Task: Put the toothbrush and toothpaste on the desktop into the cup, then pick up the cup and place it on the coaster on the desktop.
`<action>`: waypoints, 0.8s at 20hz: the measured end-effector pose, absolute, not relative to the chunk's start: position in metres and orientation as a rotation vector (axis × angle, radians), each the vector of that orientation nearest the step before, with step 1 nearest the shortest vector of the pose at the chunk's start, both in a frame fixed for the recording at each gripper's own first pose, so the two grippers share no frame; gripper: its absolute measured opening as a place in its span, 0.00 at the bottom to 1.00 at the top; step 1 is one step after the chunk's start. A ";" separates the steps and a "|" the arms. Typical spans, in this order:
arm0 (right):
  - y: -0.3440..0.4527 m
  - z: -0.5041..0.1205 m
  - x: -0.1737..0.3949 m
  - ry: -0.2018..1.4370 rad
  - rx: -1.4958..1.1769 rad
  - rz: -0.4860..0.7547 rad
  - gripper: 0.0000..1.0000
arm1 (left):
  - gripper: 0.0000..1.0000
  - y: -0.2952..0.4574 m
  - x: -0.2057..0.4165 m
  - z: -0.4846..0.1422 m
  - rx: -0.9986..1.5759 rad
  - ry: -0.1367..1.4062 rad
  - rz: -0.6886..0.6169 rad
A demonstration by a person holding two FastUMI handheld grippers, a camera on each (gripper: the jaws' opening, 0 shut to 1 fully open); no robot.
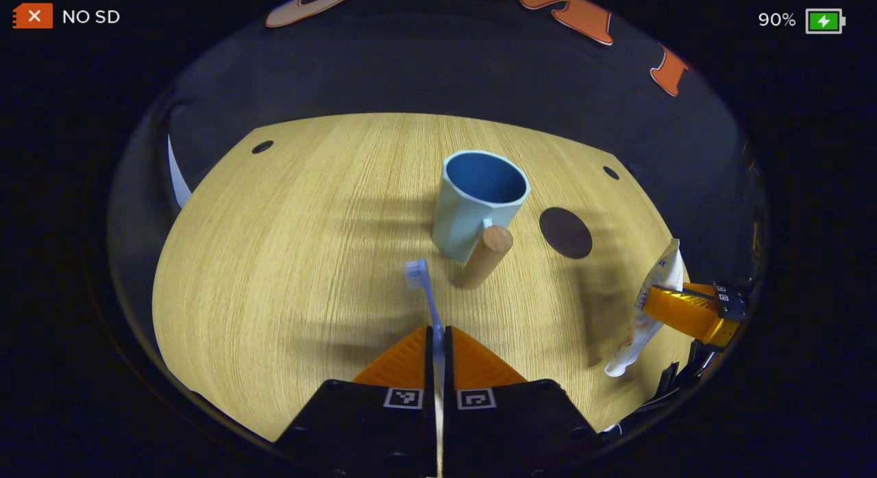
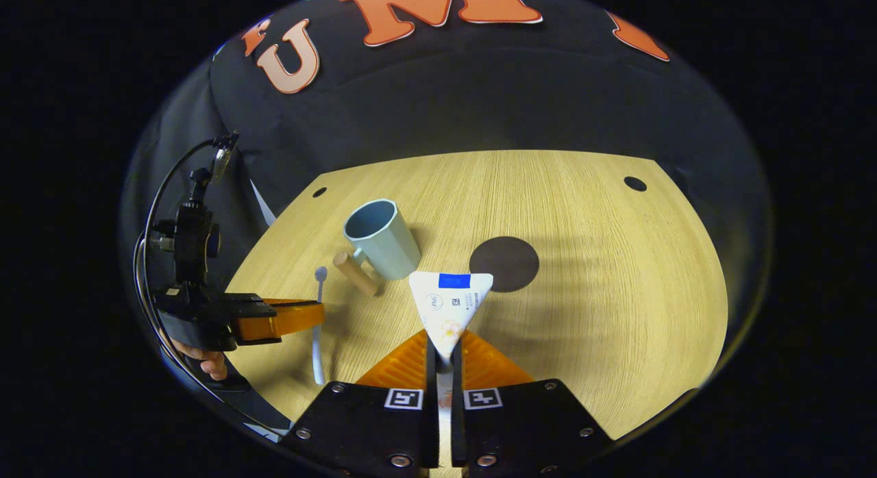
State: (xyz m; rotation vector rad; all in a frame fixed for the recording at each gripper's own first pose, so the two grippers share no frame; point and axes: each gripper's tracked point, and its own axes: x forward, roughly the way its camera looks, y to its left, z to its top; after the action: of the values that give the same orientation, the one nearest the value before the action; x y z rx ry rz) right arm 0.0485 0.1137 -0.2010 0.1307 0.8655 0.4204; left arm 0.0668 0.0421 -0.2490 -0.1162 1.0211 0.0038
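- The left gripper (image 1: 438, 341) pinches the toothbrush (image 1: 426, 296) by its handle; the lower handle is hidden between the fingers, the bristle head points toward the cup (image 1: 477, 200).
- The right gripper (image 2: 444, 351) clamps the toothpaste (image 2: 449, 307), its flat crimped end forward, its cap end hidden.
- One faceted pale-blue cup with a wooden peg handle stands mid-desktop (image 1: 288, 259).
- One round dark coaster (image 1: 565, 233) lies beside the cup, apart from it, toward the desktop's right edge.

The toothbrush (image 1: 426, 296) handle is disappearing between the left gripper (image 1: 438, 341) fingers. The toothpaste (image 2: 449, 307) cap end is lying hidden between the right gripper (image 2: 444, 351) fingers. Its print is showing too small to read.
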 end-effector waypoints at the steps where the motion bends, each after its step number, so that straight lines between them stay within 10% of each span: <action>1: 0.113 -0.197 0.051 0.844 0.128 0.421 0.07 | 0.04 0.043 0.071 -0.250 -0.118 0.998 -0.001; 16: 0.135 -0.104 0.096 0.537 0.135 0.480 0.12 | 0.03 0.084 0.158 -0.124 0.026 0.469 0.067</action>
State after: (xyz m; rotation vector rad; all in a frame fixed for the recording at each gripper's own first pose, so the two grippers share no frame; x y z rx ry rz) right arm 0.0960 0.1345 -0.1037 0.1354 0.5369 0.4799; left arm 0.1584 0.0840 -0.1244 0.0260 0.4686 0.0670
